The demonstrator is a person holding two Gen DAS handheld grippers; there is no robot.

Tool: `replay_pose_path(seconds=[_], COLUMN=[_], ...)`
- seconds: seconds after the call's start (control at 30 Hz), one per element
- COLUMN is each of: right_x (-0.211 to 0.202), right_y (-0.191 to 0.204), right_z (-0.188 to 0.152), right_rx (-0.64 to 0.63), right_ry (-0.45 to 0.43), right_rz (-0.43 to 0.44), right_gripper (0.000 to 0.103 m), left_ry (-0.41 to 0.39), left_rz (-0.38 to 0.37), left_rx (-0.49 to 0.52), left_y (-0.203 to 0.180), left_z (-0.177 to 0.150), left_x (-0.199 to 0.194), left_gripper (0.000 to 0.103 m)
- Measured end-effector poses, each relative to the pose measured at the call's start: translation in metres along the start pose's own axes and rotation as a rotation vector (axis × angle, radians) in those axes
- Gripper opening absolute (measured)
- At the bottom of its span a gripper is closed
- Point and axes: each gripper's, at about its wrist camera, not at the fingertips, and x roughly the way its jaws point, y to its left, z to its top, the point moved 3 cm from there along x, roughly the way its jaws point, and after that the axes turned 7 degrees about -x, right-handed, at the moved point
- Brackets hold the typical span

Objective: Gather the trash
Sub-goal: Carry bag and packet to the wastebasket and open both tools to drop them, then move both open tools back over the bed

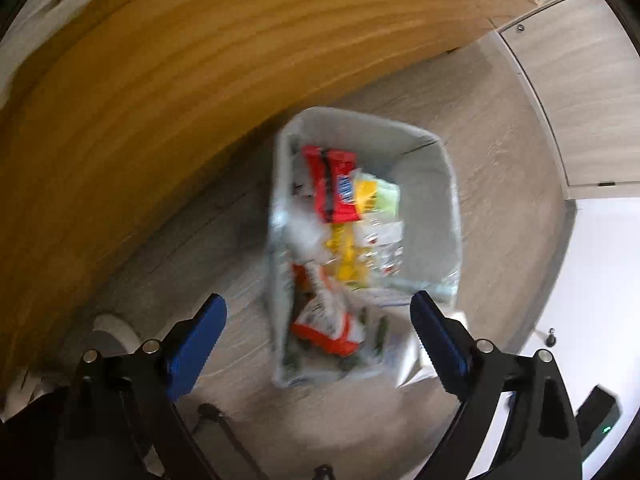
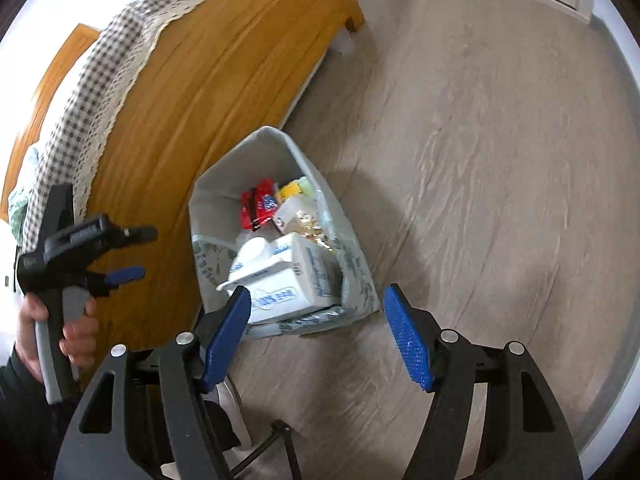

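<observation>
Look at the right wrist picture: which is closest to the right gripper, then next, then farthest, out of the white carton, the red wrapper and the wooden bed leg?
From the right gripper:
1. White carton, just ahead at the bin's near end.
2. Red wrapper, deeper in the bin, toward its far end.
3. Wooden bed leg, far off at the top, past the bin.

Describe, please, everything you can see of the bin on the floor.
The bin is a pale grey, soft-sided rectangular container, seemingly fabric, with a leafy print on its outer wall. It stands upright and open-topped on the wood-look floor, close beside the wooden bed frame. It is nearly full: a red wrapper, yellow packets and a white carton. No gripper touches it.
</observation>
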Motion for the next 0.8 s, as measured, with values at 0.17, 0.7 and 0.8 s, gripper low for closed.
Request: replay_pose_path(seconds=[0.17,0.7,0.8], right_x=[-0.008,-0.061,-0.067], right_y=[0.021,0.157,0.211], right_z=[0.007,0.041,0.051], right_rx=[-0.044,-0.351,-0.433], right_ry=[-0.029,-0.14,-0.175], right_rz=[-0.003,-0.177,-0.155], right_gripper=[0.066,0.066,0.066], left_ry=[-0.015,-0.538,-0.624], left_rz=[-0.047,-0.188,-0.166], left_rx=[-0.015,0.121,0.108], left_y=[0.019,0.091,0.14], left_z=[-0.019,-0.06,-0.065], left_x=[-0.022,-0.268,-0.318], left_gripper=[0.09,0.09,0.09])
